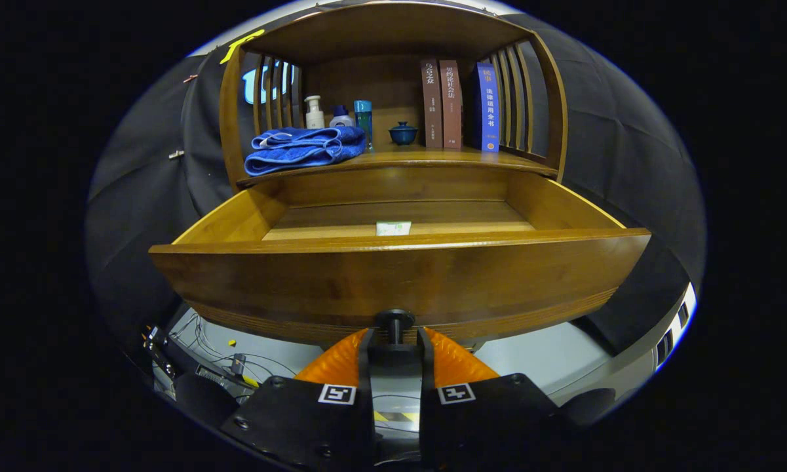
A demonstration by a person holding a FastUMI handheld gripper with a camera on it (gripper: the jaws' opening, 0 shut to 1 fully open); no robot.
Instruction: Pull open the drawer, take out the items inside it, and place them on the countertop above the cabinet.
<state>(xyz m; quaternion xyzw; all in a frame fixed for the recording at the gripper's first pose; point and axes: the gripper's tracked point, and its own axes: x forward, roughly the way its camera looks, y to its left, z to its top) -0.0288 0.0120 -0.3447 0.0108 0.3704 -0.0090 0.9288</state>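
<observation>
The gripper [395, 341] is clamped on the drawer knob [395, 321] — a small dark round knob on a short stem, pinched between the two ribbed fingers, which press on it from either side; the knob sits low on the drawer front [400, 278], a broad curved panel of glossy brown wood with fine grooves along its lower edge. The drawer [236, 223] stands pulled well out of the cabinet, its smooth wooden side walls flaring toward the front; on its flat plank floor, just behind the front panel, lies a small pale flat packet [393, 228], only partly seen over the rim. Above the drawer runs the countertop [432, 157], a polished wooden shelf under an arched hood with slatted sides; on it rest a folded blue towel [301, 147] of soft pile, a white pump bottle [313, 113], a squat bottle with a blue cap [341, 117], a tall teal bottle [364, 118], a small dark-blue lidded ceramic cup [403, 134], and three upright books [459, 105] — two brown, one blue.
</observation>
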